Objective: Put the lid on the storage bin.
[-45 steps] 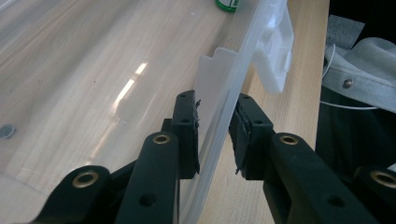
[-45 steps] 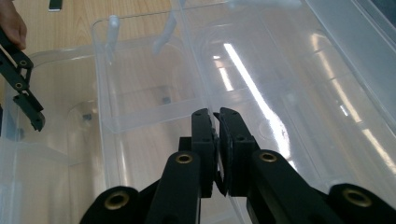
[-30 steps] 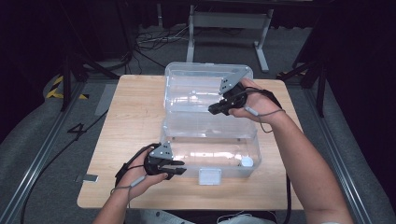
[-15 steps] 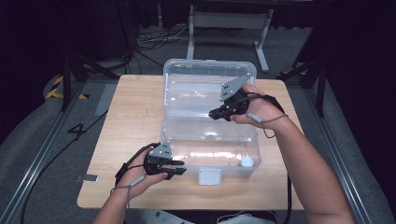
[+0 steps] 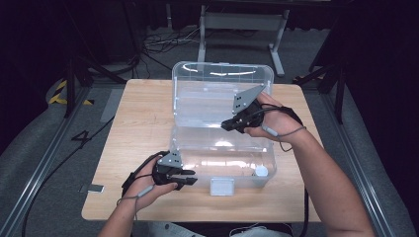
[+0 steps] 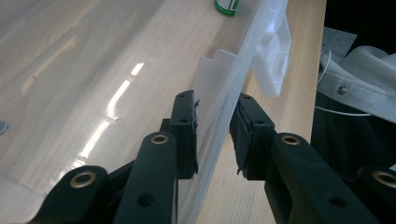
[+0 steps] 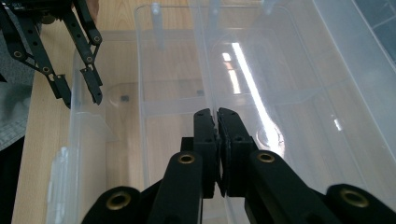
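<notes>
A clear plastic box (image 5: 174,144) stands on the wooden table (image 5: 138,123) with its lid (image 5: 207,94) leaning back open. My left gripper (image 5: 190,181) is open, its jaws astride the box's front wall (image 6: 219,70), one inside and one outside, a little left of the white latch (image 6: 273,60). My right gripper (image 5: 225,125) is shut on the thin rear rim (image 7: 205,60) where box and lid meet. The right gripper (image 7: 217,112) view looks across the box at the left gripper (image 7: 81,100). A small green-and-white round thing (image 6: 227,5) lies in the box's front right corner (image 5: 260,171).
Black frame legs (image 5: 74,84) and cables (image 5: 163,42) stand on the floor beyond the table's far edge. A metal rail (image 5: 39,163) runs along the floor at the left. Bare tabletop lies left of the box.
The right hand has slid a little lower and nearer along the rear rim, jaws still shut. The left gripper has stayed at the front wall.
</notes>
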Motion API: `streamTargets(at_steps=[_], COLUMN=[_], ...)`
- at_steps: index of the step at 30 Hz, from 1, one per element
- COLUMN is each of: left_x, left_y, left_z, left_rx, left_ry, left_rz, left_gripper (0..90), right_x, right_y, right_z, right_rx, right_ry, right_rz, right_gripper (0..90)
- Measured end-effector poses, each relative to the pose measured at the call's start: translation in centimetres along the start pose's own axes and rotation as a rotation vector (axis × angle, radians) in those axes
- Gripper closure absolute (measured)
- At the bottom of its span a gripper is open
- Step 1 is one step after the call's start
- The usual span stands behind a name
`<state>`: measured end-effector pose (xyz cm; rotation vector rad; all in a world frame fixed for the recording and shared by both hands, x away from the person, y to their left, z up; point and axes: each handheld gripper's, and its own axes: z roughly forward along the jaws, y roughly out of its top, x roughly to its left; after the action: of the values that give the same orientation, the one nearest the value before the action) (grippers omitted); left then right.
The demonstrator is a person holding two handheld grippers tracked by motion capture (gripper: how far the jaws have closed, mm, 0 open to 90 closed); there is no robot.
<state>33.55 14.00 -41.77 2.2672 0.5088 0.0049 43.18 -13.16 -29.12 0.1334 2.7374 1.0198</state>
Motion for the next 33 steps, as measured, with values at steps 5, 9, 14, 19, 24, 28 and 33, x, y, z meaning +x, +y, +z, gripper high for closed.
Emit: streamTargets(at_steps=[5,9,14,19,24,28,33], left_x=[0.0,0.0,0.0,0.0,0.0,0.0,0.0], left_y=[0.0,0.0,0.0,0.0,0.0,0.0,0.0], left_z=[0.0,0.0,0.0,0.0,0.0,0.0,0.0], left_rx=[0.003,0.003,0.003,0.002,0.002,0.002,0.002], left_ry=[-0.002,-0.003,-0.003,-0.003,-0.003,-0.003,-0.003], left_rz=[-0.002,-0.002,-0.002,0.0,-0.001,-0.001,-0.001], left_gripper=[71.9,71.9,71.9,71.9,71.9,71.9,71.9], right_x=[0.4,0.7,1.1,1.6,2.1,2.4,2.9], right_y=[0.0,-0.1,-0.2,-0.2,-0.3,-0.4,-0.4], right_z=[0.0,-0.1,-0.1,-0.1,-0.1,-0.1,-0.1], right_rx=[-0.001,-0.002,-0.006,-0.002,0.002,0.002,0.008], right_ry=[0.004,0.008,0.013,0.008,0.017,0.024,0.028], right_rz=[-0.004,-0.01,-0.022,-0.038,-0.042,-0.048,-0.055], right_gripper=[87.3,87.3,87.2,87.2,87.2,87.3,86.8])
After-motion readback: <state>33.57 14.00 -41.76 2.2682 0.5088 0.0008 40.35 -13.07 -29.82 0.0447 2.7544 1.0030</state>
